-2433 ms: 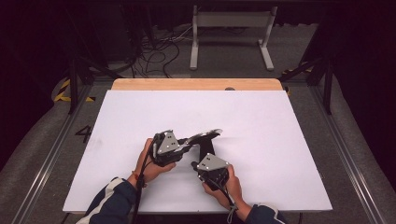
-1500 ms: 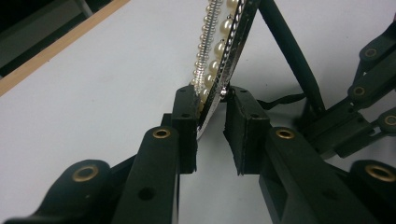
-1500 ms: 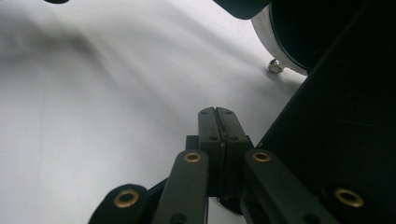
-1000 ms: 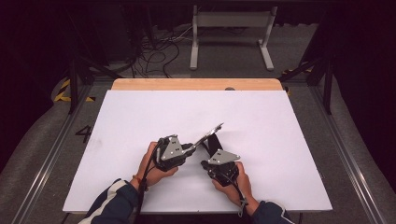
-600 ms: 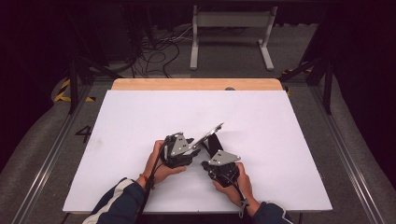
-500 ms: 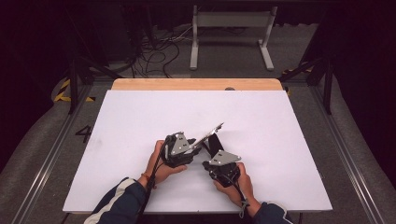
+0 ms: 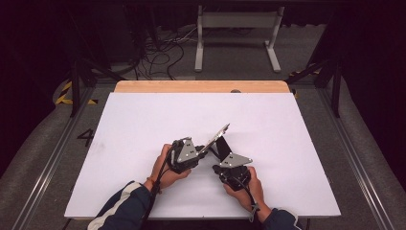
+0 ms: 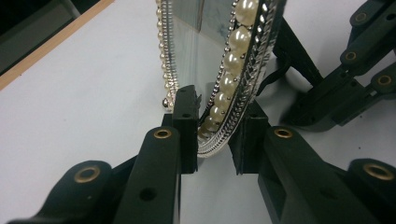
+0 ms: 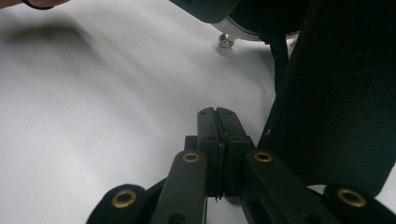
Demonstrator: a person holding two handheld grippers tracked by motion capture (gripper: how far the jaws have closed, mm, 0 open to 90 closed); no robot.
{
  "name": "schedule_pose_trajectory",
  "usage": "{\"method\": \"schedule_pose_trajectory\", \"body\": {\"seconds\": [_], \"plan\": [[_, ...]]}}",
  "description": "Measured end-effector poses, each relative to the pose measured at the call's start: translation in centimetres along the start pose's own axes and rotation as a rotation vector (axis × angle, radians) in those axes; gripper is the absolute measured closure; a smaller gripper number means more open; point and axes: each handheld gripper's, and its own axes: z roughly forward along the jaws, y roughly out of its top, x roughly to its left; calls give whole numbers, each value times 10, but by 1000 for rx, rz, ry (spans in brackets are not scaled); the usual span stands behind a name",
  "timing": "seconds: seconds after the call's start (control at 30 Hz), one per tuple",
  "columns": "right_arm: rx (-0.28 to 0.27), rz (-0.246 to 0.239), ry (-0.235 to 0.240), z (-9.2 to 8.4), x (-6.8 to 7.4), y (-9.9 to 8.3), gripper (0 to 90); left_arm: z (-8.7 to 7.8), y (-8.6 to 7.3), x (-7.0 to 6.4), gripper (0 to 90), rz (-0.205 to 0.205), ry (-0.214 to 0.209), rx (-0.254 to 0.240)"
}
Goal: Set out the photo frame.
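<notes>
Pearl-rimmed picture frame (image 7: 215, 137) tilted above the middle of the white table (image 7: 143, 120), held between two hand-held grippers. At about 8 o'clock from the frame, the left gripper (image 7: 200, 152) takes its lower edge. In the left gripper view the frame (image 8: 219, 60) rises edge-on between the black jaws. These jaws have just been closing, after a brief widening within the last second. One pad touches the glass side; whether the other presses the beaded rim cannot be told, since a narrow gap seems to remain there.

At about 5 o'clock from the frame, the right gripper (image 7: 224, 155) has its jaws fully closed. In the right gripper view (image 9: 217, 116) the tips meet, apparently on the thin lower edge of the black back stand (image 9: 336, 93).

Compared with the high view of a second earlier, the left hand (image 7: 165, 167) sits nearer the frame, and the frame keeps its tilt. Reading: the left grip is being reset lower on the rim, probably to steady the frame while the stand is drawn open.
</notes>
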Motion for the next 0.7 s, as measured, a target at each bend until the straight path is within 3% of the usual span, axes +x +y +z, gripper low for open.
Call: {"method": "schedule_pose_trajectory", "body": {"seconds": [0.27, 0.7], "plan": [[7, 10, 9, -3, -8, -1, 900, -2, 4, -7, 762, 44, 14, 13], [13, 14, -9, -7, -18, -5, 900, 1, 11, -18, 745, 43, 30, 27]]}}
